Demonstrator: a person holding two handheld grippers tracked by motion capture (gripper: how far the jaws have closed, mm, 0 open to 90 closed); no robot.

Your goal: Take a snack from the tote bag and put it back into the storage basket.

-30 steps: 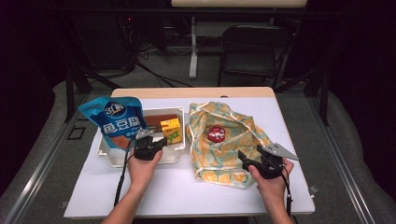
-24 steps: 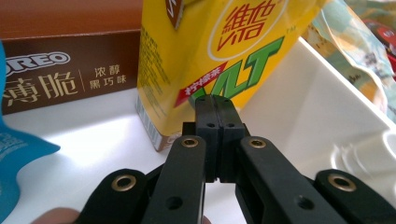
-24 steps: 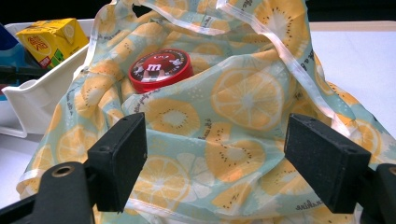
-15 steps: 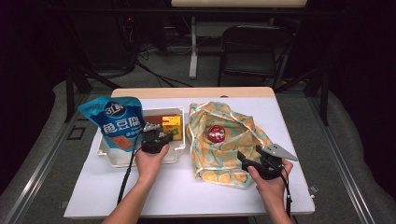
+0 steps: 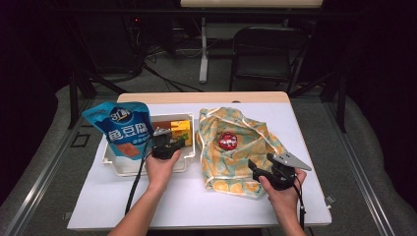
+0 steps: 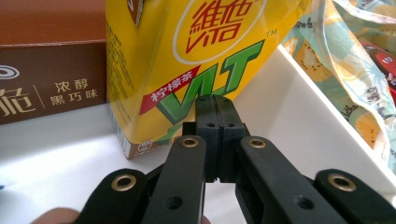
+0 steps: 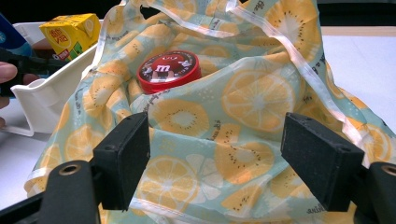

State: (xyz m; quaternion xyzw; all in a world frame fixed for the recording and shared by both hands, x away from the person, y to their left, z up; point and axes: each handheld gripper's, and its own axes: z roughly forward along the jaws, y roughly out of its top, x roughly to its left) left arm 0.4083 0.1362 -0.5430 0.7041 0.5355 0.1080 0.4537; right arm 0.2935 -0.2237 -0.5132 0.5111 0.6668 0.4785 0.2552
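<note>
Yellow lemon-tea drink carton (image 6: 187,60) stood upright in the white plastic tray (image 5: 189,160), at the tray's far right corner, with a brown chocolate box (image 6: 51,88) touching its left side. Left gripper (image 6: 215,105) sat inside that tray, jaws pressed fully together on nothing, tips aimed straight at the carton's lower front face and just short of it; contact couldn't be confirmed. The carton's long axis ran vertical, so closed jaws couldn't straddle it: they'd have to open first, then take it across the narrow sides. The left hand was clearly the nearer one.

Right gripper (image 7: 215,156) was well to the right of the tray, at the near edge of the lemon-print fabric bag (image 7: 243,98), jaws wide apart and holding nothing, cloth lying between them untouched. A red round candy tin (image 7: 169,71) sat in the bag's mouth, beyond the jaws. A blue snack pouch (image 5: 125,128) leaned over the tray's left end.
</note>
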